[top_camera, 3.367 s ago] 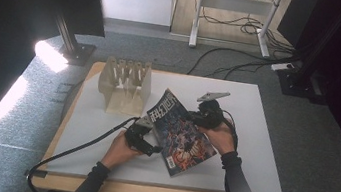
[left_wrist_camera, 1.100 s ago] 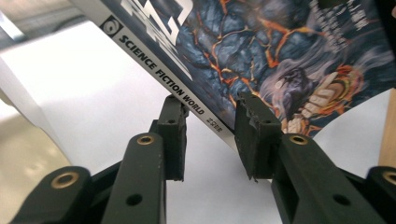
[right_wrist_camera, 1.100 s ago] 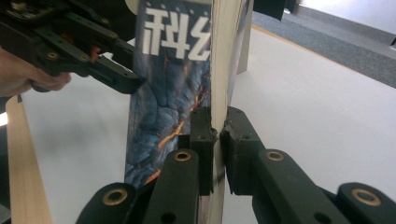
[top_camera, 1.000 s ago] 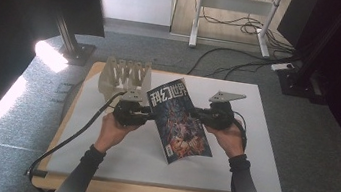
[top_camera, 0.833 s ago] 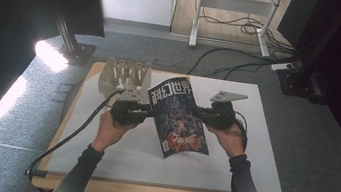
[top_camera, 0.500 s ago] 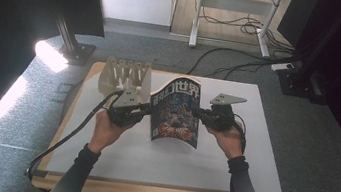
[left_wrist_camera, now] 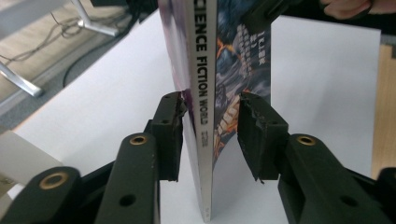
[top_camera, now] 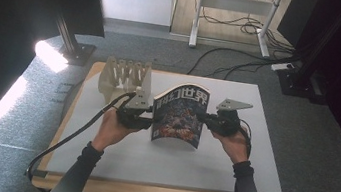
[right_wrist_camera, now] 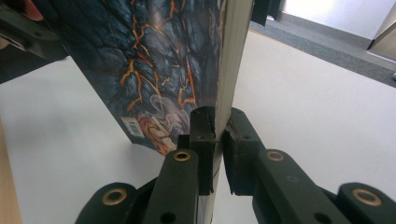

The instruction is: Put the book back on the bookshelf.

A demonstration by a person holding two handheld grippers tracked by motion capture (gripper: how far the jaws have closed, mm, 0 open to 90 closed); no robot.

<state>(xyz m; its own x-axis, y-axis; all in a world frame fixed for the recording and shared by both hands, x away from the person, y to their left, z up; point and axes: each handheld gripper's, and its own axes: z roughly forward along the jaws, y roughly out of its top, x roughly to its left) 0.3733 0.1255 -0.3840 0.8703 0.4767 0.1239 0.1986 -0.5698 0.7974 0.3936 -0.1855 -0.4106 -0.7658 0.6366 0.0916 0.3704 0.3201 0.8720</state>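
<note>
Both claws flank upright magazine (top_camera: 179,113): right claw (right_wrist_camera: 218,135) clamps edge, left claw (left_wrist_camera: 209,135) loose, apparently.

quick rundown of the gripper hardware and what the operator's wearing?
Both grippers are black. The left gripper and the right gripper each carry a grey three-cornered plate on top and trail a black cable. In the gripper views the jaws are black bars with brass-coloured rivets and bolt holes; the left pads look rough and chipped. The person wears dark long sleeves with ribbed cuffs.
</note>
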